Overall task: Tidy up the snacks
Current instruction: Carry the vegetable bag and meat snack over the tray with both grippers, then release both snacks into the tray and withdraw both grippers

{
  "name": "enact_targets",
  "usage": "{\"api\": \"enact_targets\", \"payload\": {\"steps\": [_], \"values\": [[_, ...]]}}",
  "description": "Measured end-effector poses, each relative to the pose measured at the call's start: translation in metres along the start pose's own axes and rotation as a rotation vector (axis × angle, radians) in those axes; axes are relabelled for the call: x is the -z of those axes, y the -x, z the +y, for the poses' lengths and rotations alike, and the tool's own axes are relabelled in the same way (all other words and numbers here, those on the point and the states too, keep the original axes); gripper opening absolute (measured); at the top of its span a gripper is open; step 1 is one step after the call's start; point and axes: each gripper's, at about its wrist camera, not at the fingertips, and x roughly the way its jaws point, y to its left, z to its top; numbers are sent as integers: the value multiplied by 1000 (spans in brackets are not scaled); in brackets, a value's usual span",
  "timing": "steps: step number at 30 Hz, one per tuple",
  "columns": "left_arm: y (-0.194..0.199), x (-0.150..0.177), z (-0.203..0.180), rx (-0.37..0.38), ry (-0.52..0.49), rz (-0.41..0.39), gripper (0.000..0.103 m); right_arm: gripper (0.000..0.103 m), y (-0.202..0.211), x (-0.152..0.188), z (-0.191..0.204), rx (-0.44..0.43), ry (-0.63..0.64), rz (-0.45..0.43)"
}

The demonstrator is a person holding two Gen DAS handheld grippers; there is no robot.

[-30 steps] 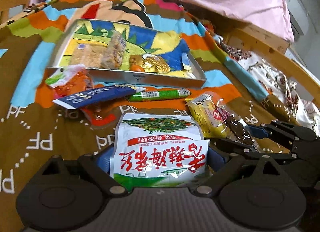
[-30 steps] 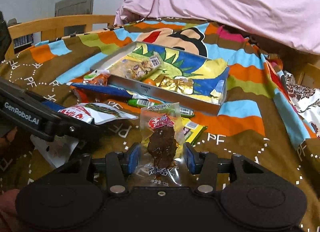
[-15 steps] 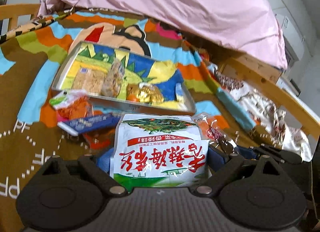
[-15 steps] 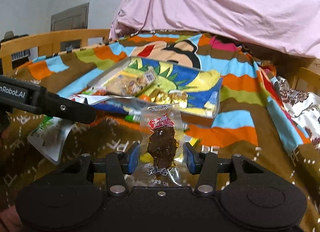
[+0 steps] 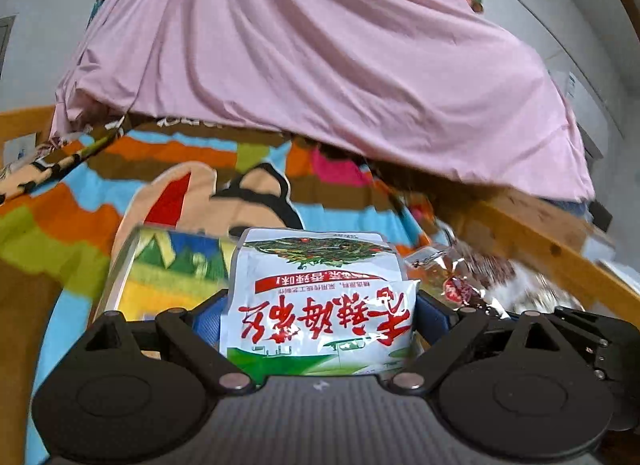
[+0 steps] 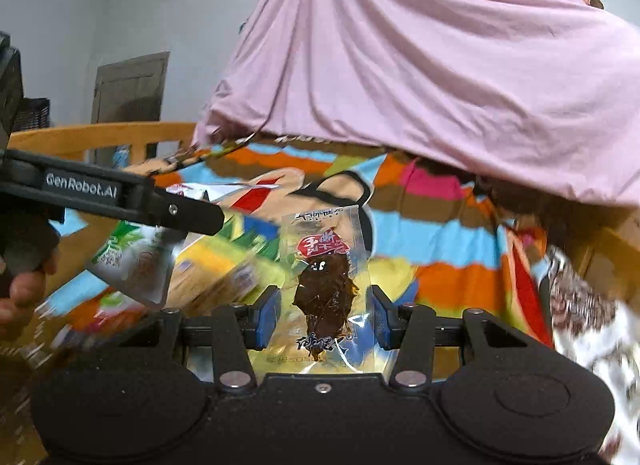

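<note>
My left gripper (image 5: 316, 317) is shut on a white and green snack bag with red Chinese writing (image 5: 320, 297), held up above the bed. My right gripper (image 6: 325, 315) is shut on a clear packet of dark dried meat (image 6: 326, 285), also lifted. The left gripper and its bag show at the left of the right wrist view (image 6: 120, 201). The right gripper's packet shows blurred at the right of the left wrist view (image 5: 460, 277). The metal snack tray (image 5: 124, 265) with a cartoon liner lies below and ahead, mostly hidden behind the bag.
A colourful cartoon blanket (image 5: 80, 205) covers the bed. A pink sheet (image 5: 320, 65) is draped over a mound at the far end. Wooden bed rails run along the right (image 5: 540, 237) and the left (image 6: 100, 137). A door (image 6: 128, 89) stands in the back wall.
Both grippers have risen and tilted upward with their packets still held. The loose snacks on the blanket have dropped out of sight and the tray is now mostly hidden.
</note>
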Motion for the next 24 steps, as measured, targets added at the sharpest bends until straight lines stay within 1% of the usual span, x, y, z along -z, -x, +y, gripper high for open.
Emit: {"api": "enact_targets", "payload": {"steps": [2, 5, 10, 15, 19, 24], "values": [[-20, -8, 3, -7, 14, -5, 95, 49, -22, -6, -10, 18, -16, 7], [-51, -15, 7, -20, 8, 0, 95, 49, -54, -9, -19, 39, -35, 22], [-93, -14, 12, -38, -22, 46, 95, 49, -101, 5, -20, 55, -40, 91], [-124, -3, 17, -59, -38, 114, 95, 49, -128, 30, -17, 48, -49, 165], [-140, 10, 18, -76, -43, 161, 95, 49, -145, 43, -16, 41, -64, 225], [-152, 24, 15, -98, -70, 200, 95, 49, -155, 52, -15, 30, -56, 260]]}}
